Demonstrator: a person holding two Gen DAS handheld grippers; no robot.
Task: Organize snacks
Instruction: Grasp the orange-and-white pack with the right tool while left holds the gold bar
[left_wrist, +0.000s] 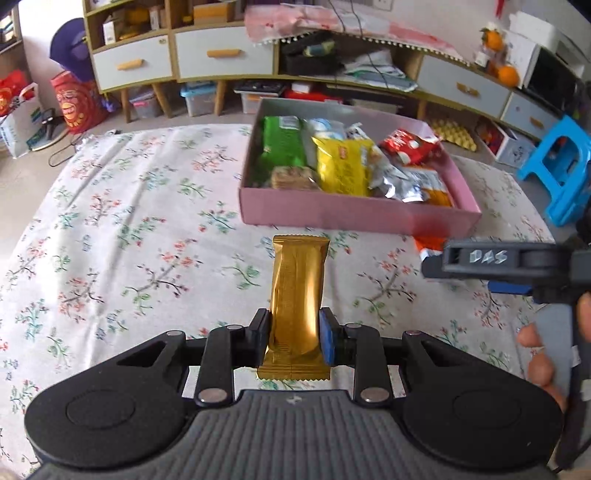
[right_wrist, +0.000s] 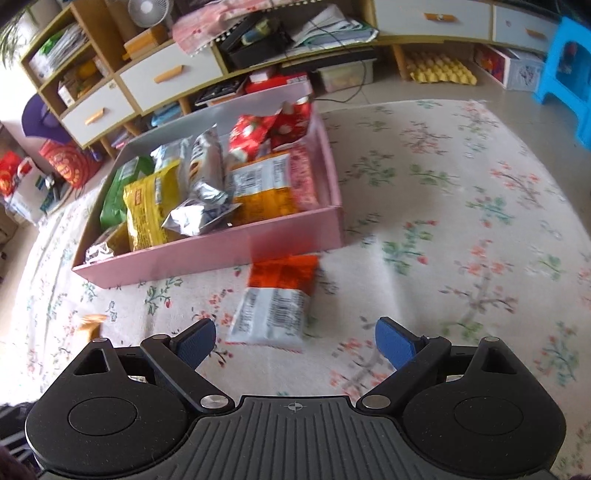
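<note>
My left gripper (left_wrist: 294, 334) is shut on a gold snack bar (left_wrist: 297, 291), which stands lengthwise between the pads above the floral cloth. Ahead and to the right lies the pink box (left_wrist: 354, 216), with several snack packs inside: green, yellow, silver, red and orange. In the right wrist view my right gripper (right_wrist: 295, 341) stands open just short of an orange and white snack pack (right_wrist: 275, 301), which lies flat on the cloth in front of the pink box (right_wrist: 221, 254). The right gripper's body shows at the right edge of the left wrist view, with a hand on it.
The floral cloth (left_wrist: 129, 221) covers the whole work surface. Behind it stand a low cabinet with white drawers (left_wrist: 221, 55), storage bins and red bags on the floor. A blue stool (left_wrist: 561, 162) sits at the right.
</note>
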